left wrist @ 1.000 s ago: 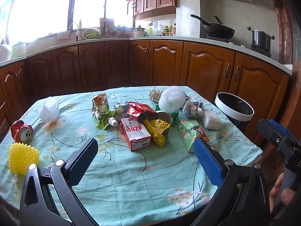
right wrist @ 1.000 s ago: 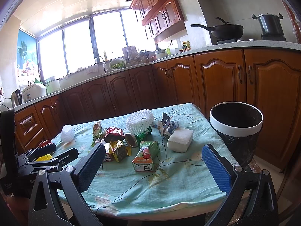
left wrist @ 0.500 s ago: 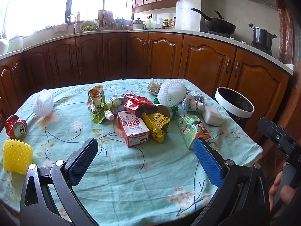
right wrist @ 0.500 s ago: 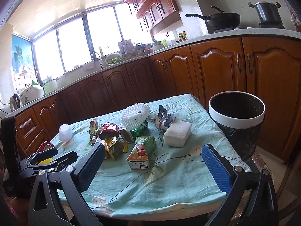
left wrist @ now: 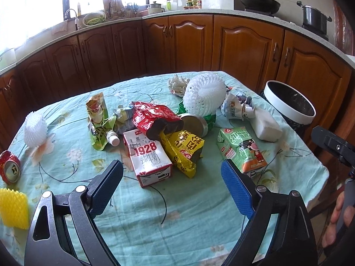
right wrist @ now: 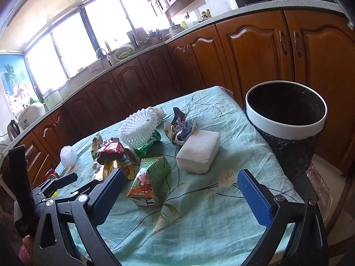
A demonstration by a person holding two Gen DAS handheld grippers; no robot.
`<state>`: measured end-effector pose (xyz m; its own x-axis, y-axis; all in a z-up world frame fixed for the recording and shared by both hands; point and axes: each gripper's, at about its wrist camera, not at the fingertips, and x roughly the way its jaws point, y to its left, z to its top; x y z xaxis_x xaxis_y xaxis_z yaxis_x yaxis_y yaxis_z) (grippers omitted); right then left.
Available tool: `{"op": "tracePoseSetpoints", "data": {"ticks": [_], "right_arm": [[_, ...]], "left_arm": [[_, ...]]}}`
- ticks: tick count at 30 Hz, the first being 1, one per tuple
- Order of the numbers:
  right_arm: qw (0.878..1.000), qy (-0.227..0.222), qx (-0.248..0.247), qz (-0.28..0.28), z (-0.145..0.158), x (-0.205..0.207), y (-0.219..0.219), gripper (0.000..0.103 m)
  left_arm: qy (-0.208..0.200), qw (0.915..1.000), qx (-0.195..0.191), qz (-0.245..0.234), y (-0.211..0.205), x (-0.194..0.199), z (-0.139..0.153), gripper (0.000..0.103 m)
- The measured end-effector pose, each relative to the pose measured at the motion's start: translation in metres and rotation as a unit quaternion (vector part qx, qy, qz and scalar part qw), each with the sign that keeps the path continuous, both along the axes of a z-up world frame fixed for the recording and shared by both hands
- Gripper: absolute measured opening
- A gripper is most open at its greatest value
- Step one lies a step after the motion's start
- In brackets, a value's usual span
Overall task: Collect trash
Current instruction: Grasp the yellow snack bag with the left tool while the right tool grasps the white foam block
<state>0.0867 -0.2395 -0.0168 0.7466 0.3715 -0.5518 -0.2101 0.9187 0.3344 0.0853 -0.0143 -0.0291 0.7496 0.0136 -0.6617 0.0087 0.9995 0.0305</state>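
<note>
Nearest, the left gripper (left wrist: pixel 172 178) hovers over the desk (left wrist: pixel 188 217), fingers closing with nothing between them. The right gripper (right wrist: pixel 180 185) hangs wide open and empty. Beyond lies the trash: 1928 carton (left wrist: pixel 147 158), green carton (right wrist: pixel 150 180), wrappers. Far right stands the bin (right wrist: pixel 286 128).

The right tongs (right wrist: pixel 179 190) are hovering wide apart and empty over the tabletop (right wrist: pixel 199 232). A green milk carton (right wrist: pixel 150 179) is lying just ahead, beside a white foam block (right wrist: pixel 199 153). A black bin (right wrist: pixel 286 119) is standing off the tabletop's edge.
</note>
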Motion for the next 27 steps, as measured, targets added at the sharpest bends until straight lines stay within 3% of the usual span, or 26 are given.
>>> {"op": "tracePoseSetpoints", "data": {"ticks": [8, 13, 17, 20, 27], "right_arm": [[0.998, 0.065, -0.002, 0.005, -0.021, 0.054, 0.004, 0.080], [0.995, 0.103, -0.010, 0.005, -0.041, 0.079, 0.009, 0.066], [0.993, 0.118, -0.011, 0.011, -0.050, 0.088, 0.010, 0.061], [0.993, 0.113, -0.016, 0.016, -0.050, 0.086, 0.012, 0.054], [0.996, 0.084, 0.007, 0.021, -0.031, 0.065, -0.002, 0.051]], "left_arm": [[0.029, 0.9994, 0.020, -0.005, -0.007, 0.027, -0.013, 0.076], [0.054, 0.9983, 0.021, -0.010, -0.010, 0.040, -0.022, 0.053], [0.058, 0.9981, 0.017, -0.013, -0.010, 0.044, -0.025, 0.037], [0.055, 0.9983, 0.011, -0.017, -0.010, 0.044, -0.023, 0.016], [0.034, 0.9988, -0.013, -0.032, -0.007, 0.028, -0.009, 0.011]]}}
